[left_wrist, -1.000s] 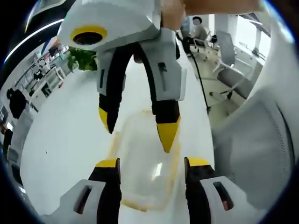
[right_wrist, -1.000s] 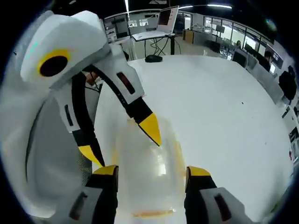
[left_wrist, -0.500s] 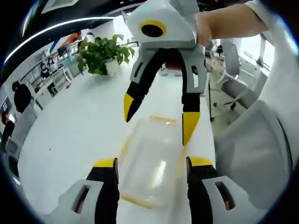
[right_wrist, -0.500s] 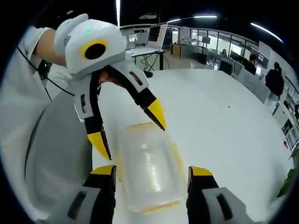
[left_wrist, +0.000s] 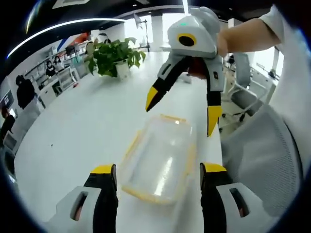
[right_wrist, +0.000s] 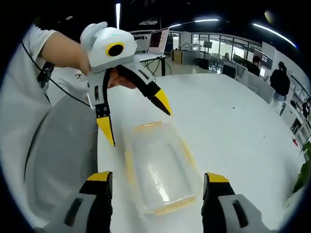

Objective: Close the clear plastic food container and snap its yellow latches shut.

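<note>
At the bottom of the left gripper view, the left gripper (left_wrist: 158,174) holds its yellow-tipped fingers wide apart, gripping nothing. Between and just beyond those tips lies the clear plastic food container (left_wrist: 158,158), lid on, resting on the white counter (left_wrist: 77,131) in the lower centre of the frame; its yellow latches (left_wrist: 130,145) run along the rim. Above the container's far end, in the upper centre, the right gripper (left_wrist: 182,109) hangs tips downward with its fingers spread wide and empty, held by a person's hand (left_wrist: 233,39). A grey mesh chair (left_wrist: 260,155) fills the right side. Farther back, in the upper left, a potted plant (left_wrist: 114,56) stands on the counter.

In the right gripper view, the right gripper (right_wrist: 158,182) rises from the bottom with fingers wide and free. The container (right_wrist: 160,165) sits in the lower centre of the frame on the counter (right_wrist: 233,126), beyond the fingertips. Past its far end, in the upper left, the left gripper (right_wrist: 136,119) points down at it, fingers wide and apart from the lid. The chair (right_wrist: 58,155) lies at the left, and a laptop (right_wrist: 158,41) shows at the top.
</note>
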`<state>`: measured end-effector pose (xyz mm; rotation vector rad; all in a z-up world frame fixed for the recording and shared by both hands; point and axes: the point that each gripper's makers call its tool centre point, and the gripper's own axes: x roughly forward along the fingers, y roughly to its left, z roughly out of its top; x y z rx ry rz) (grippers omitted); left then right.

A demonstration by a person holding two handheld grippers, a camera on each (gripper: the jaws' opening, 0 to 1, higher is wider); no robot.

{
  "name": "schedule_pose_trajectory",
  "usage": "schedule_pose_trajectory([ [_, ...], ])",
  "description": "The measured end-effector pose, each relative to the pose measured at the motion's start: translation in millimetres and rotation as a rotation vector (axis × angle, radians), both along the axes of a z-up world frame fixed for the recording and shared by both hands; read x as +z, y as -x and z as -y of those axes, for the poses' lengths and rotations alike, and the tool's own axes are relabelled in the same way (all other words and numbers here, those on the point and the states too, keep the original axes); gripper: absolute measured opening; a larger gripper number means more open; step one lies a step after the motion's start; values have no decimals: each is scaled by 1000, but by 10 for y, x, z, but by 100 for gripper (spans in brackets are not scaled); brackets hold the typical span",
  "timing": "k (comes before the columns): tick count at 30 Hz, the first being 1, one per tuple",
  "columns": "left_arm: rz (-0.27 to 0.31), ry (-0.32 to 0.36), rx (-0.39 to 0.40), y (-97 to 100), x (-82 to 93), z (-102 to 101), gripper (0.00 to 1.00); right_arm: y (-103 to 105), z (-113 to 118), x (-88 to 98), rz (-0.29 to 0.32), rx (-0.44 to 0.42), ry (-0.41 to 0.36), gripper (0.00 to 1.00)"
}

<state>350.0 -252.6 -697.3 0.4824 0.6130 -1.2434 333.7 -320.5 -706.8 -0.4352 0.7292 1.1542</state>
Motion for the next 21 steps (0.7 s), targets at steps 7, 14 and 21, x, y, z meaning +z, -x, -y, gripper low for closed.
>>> schedule_pose_trajectory([
  [7,5,28,21,-28,-24,-64,77,-35,47,-1,59,-6,-3,78],
  [14,33,16,21,-51,-106,-87,81,-25,142,-111,66,-23,15,87],
  [21,47,-13,14,-88,-225,-126,79,-39,180,-205,95,-27,31,87],
])
